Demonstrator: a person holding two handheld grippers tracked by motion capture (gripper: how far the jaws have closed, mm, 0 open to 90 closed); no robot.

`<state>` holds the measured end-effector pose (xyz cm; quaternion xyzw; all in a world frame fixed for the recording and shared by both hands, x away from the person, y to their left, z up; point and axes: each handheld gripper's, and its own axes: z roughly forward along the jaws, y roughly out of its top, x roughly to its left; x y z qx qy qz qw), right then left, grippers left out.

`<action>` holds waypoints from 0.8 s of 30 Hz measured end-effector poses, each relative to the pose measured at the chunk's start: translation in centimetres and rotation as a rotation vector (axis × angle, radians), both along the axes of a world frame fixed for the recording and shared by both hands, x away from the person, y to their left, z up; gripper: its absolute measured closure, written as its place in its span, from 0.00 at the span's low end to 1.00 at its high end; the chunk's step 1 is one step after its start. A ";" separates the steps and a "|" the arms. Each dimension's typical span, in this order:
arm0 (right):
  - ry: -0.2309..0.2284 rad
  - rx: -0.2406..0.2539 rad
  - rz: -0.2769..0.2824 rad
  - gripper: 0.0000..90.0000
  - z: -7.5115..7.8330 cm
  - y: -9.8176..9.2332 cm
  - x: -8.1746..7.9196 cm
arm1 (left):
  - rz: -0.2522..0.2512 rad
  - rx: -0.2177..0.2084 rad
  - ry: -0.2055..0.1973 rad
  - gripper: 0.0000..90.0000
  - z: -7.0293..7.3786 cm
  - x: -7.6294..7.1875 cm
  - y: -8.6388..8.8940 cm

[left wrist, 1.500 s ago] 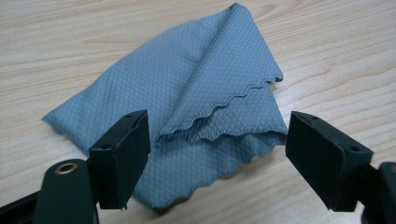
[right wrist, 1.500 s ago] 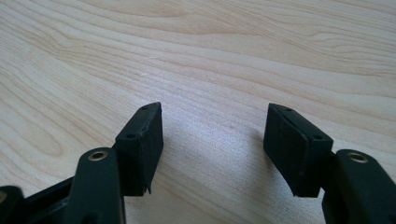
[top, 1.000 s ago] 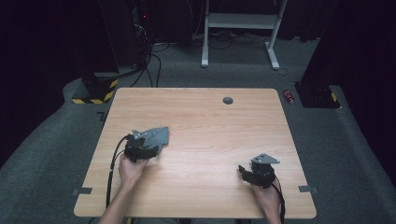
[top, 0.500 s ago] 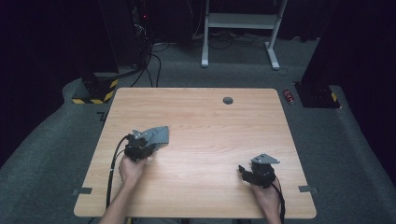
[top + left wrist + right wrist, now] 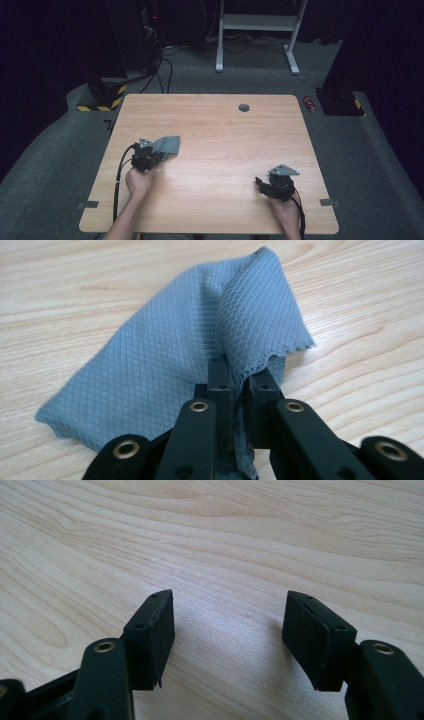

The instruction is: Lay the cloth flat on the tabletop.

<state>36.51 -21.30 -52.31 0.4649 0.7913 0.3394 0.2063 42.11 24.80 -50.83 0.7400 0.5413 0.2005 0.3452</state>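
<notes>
In the high view, the wooden table point(image 5: 215, 130) stands on grey carpet with dark stands and cables behind it, and a small dark round cap point(image 5: 244, 107) sits near its far edge. The person's forearms come in from the bottom. The left gripper point(image 5: 150, 159) lies on the left part of the table, just ahead of the left hand point(image 5: 138, 181), with its black cable looping back along the forearm. A grey cloth point(image 5: 167, 144) lies on the wood at that gripper's tip, reaching away from it toward the table's middle. The right gripper point(image 5: 262, 182) rests low on the right part of the table, well apart from the cloth, its grey plate on top and its tip turned toward the left. A small red thing point(image 5: 310, 103) lies on the carpet just off the table's far right corner. In the left gripper view, the left gripper point(image 5: 239, 375) has just been closing its jaws, and they now pinch a raised fold of the cloth point(image 5: 165, 365) between the pads; the cloth, with a fine diamond weave and a zigzag-cut edge, bunches up at the pinch and spreads flat on the wood to the left, while its far corner stands tilted up behind the jaws. In the right gripper view, the right gripper point(image 5: 227, 630) has its jaws spread wide, with bare wood grain between the two black pads, which sit close above the table.
</notes>
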 end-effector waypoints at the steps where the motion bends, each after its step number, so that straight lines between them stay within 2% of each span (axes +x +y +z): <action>1: 0.000 0.000 0.000 0.42 0.0 0.0 0.0 | -0.008 -0.005 -0.002 0.94 0.2 -0.1 0.0; 4: 0.000 0.000 0.000 0.42 0.0 0.0 0.0 | -0.014 -0.017 -0.012 0.94 0.5 -0.3 0.0; 6: 0.000 0.000 0.000 0.42 0.0 0.0 0.0 | -0.016 -0.040 -0.015 0.94 0.8 -0.5 0.0; 10: 0.000 0.000 0.000 0.42 0.0 0.0 0.0 | -0.049 -0.028 -0.033 0.94 2.0 -0.7 -0.5; 14: 0.000 0.000 0.000 0.42 0.0 0.0 0.0 | -0.081 -0.053 -0.062 0.94 3.3 -1.0 -1.1; 20: 0.000 0.000 0.000 0.42 0.0 0.0 0.0 | -0.130 -0.086 -0.078 0.94 4.6 -1.3 -2.4; 24: 0.000 0.000 0.000 0.42 0.0 0.0 0.0 | -0.163 -0.090 -0.087 0.94 5.3 -1.4 -3.3</action>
